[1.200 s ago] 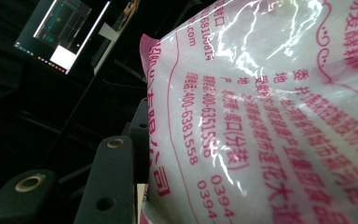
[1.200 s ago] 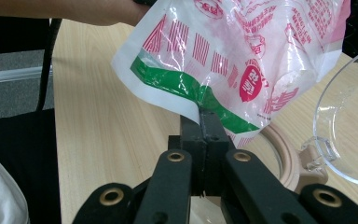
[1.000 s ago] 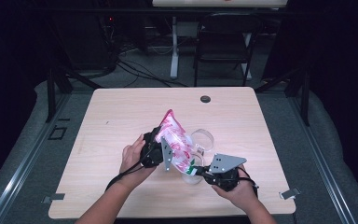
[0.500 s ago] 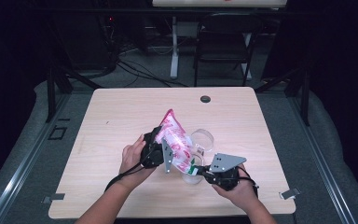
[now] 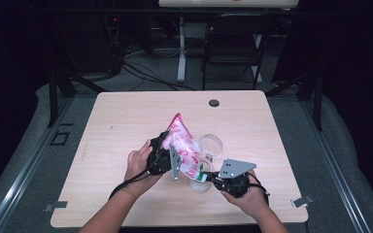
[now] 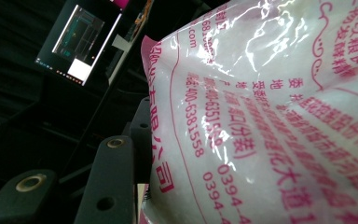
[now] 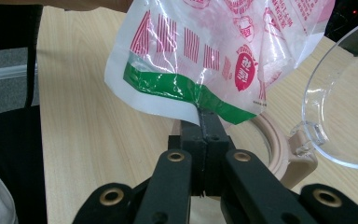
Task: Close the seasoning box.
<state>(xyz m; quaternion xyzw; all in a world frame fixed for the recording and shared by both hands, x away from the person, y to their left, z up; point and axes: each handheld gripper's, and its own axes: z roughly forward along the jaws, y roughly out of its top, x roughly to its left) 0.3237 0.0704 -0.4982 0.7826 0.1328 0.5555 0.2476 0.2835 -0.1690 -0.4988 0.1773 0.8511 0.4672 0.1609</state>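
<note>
Dark floor and black curtains ring a pale wooden table (image 5: 126, 126), behind which a folding chair (image 5: 233, 43) and a tangle of cables stand in shadow; a small round black cap (image 5: 214, 103) sits in the tabletop near its far edge. Near the front middle of the table, a person's two hands hold a white plastic bag printed with pink characters and a green band (image 5: 182, 150) up off the wood, tilted so one corner points up and away. The left gripper (image 5: 161, 156) clasps the bag from its left side; in the left gripper view the film (image 6: 270, 116) bulges against the inner face of the one black jaw that shows, so the jaws stand partly apart with the full body of the bag between them. The right gripper (image 5: 212, 178), topped by its grey three-cornered plate, comes in from the right and lower down; in the right gripper view its jaws are pressed tight together, pinching the bag's lower edge (image 7: 200, 105) right at the green band. Just beyond that pinch stands a clear container with a beige rim (image 7: 279, 144), its transparent hinged lid (image 7: 340, 102) swung up and open; from the high view the container (image 5: 200, 180) sits directly under the bag's low end, with the lid (image 5: 211, 145) raised behind it.
</note>
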